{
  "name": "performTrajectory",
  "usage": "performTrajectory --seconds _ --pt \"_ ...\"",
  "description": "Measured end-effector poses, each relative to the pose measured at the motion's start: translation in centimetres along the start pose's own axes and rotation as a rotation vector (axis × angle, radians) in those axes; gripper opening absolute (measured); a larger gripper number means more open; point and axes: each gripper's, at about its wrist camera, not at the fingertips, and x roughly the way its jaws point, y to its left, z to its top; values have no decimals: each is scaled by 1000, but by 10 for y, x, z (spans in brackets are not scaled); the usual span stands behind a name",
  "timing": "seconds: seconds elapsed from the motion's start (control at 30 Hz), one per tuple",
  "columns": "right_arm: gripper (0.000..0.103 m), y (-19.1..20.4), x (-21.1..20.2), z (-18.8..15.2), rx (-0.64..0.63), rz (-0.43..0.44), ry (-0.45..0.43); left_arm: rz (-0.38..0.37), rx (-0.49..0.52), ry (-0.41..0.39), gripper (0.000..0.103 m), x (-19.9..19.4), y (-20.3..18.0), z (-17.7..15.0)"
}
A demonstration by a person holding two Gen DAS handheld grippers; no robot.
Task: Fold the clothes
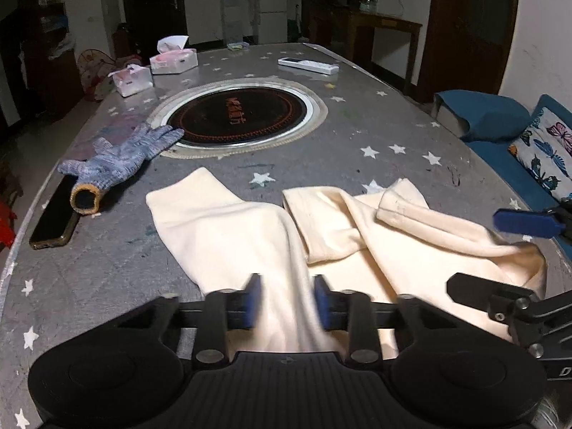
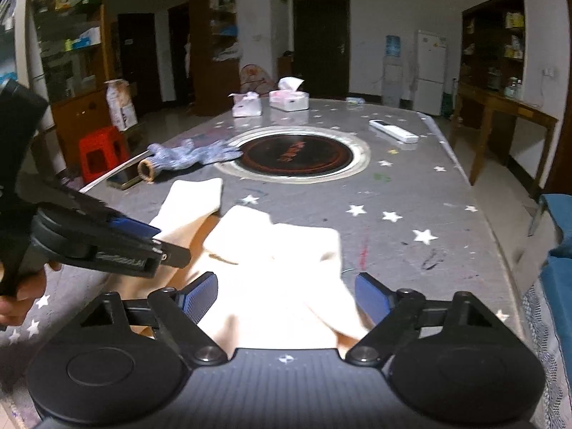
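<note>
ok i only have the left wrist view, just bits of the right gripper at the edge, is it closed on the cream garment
observer: no, the right gripper is wide open; the cream garment lies between its fingers, ungripped.
operator: and how does my left one look from the side
observer: the left gripper looks pinched shut on the garment's left part.
operator: anything on the floor off the table's left side
observer: a red stool stands beside that edge of the table.
</note>
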Motion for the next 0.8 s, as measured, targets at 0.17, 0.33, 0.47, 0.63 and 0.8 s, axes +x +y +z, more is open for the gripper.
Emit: performTrajectory --seconds 0.17,0.33,0.47,0.63,0.8 --pt "71 12 7 -3 -23 51 35 -16 -16 -17 7 -9 6 -6" --pt "64 27 10 -8 -64 89 62 -8 -49 -46 3 -28 16 -14" --pt "56 38 11 -13 -99 118 87 7 -86 -74 3 -49 27 -23" --pt "43 42 12 -18 -117 111 111 29 -127 -104 3 -76 40 -39" --pt "39 40 4 -21 -130 82 112 44 -158 -113 3 -100 51 -60"
